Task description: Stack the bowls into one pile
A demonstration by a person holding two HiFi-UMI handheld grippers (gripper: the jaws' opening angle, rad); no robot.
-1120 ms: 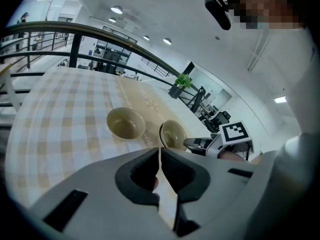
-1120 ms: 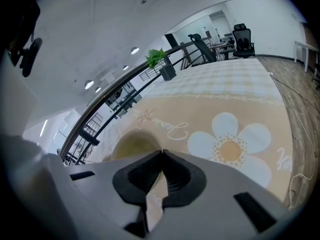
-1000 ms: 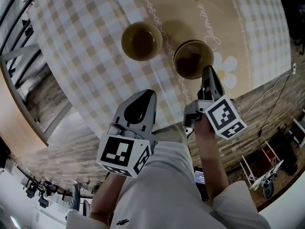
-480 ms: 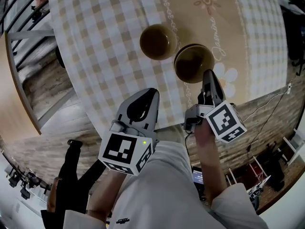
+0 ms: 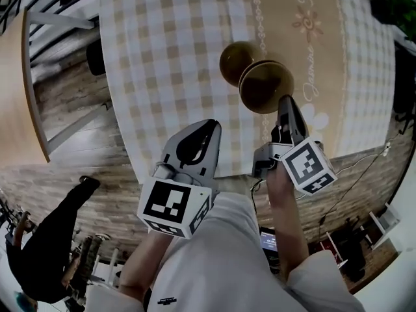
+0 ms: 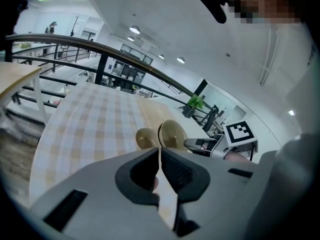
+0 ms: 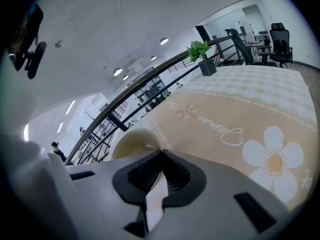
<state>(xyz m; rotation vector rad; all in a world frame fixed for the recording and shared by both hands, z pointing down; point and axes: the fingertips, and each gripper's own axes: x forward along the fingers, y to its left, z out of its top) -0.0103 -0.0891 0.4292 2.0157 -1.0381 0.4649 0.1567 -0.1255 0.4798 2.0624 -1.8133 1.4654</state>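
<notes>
The right gripper (image 5: 285, 101) clamps its jaws on the near rim of one bowl (image 5: 265, 86), holding it just beyond their tips and partly over the second bowl (image 5: 233, 58) on the table (image 5: 162, 51), probably to nest it, while the left gripper (image 5: 208, 126) has its jaws together on nothing, both bowls ahead of them.

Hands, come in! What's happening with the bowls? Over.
Left gripper shut, empty. Right gripper shut on near bowl rim, tilted beside far bowl, not stacked yet. Nothing in the way.
</notes>
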